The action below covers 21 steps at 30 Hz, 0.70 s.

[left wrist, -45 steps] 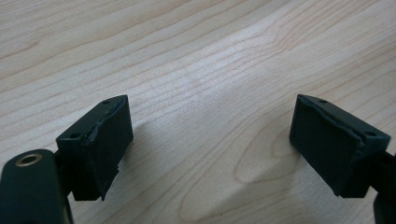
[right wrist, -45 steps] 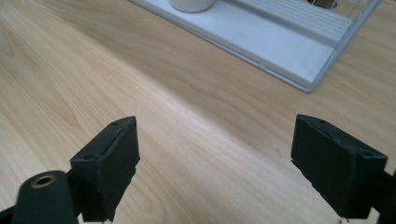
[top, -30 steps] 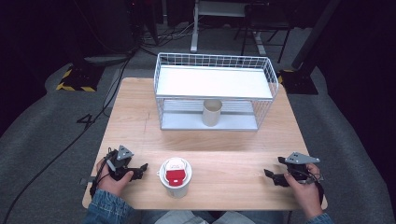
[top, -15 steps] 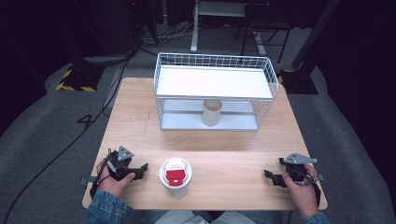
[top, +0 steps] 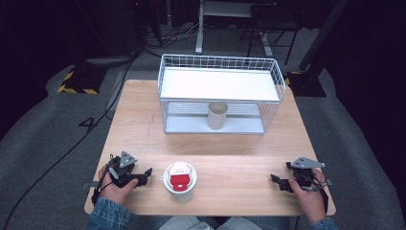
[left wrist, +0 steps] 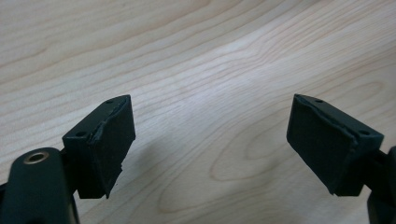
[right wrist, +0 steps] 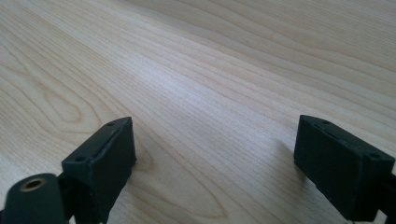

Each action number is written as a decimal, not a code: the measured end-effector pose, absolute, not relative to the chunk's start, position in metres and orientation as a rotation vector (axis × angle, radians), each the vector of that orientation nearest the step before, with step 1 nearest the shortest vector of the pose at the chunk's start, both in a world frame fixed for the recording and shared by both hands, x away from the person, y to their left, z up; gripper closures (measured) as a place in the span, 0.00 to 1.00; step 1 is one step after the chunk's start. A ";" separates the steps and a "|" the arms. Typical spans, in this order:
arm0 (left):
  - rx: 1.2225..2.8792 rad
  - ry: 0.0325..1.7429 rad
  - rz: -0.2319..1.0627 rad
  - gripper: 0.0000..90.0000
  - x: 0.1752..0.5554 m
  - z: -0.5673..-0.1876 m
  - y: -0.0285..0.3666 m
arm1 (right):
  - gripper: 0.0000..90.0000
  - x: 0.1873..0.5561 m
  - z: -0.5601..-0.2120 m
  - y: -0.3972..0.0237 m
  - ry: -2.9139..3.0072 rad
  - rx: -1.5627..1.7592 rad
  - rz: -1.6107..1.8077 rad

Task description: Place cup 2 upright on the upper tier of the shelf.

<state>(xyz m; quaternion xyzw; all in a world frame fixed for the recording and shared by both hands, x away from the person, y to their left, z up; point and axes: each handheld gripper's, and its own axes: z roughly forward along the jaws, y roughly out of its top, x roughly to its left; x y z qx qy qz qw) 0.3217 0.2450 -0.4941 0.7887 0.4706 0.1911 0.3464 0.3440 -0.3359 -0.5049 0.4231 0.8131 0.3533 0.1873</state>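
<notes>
Barely anything has shifted since a second ago, my right gripper [top: 280,183] settling slightly lower, both claws wide open and empty on the table [top: 230,143], the red-lidded cup [top: 180,181] standing upright just beside my nearer left gripper [top: 146,176], pointing at it.

Wire rack [top: 219,94] at back centre of table [top: 143,129]; paper tube [top: 217,115] upright on its lower shelf, under the upper shelf; lidded cup [top: 180,181] near front edge, left of centre; left gripper [top: 145,174] just left of cup; right gripper [top: 276,180] well apart at front right.
</notes>
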 end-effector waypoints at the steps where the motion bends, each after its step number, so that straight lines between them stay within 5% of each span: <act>1: 2.046 1.221 0.496 0.18 0.322 -0.494 0.245 | 0.14 0.344 -0.505 -0.336 2.289 1.191 0.994; 21: 1.979 1.009 0.464 0.18 0.279 -0.456 0.233 | 0.14 0.344 -0.505 -0.336 2.289 1.191 0.994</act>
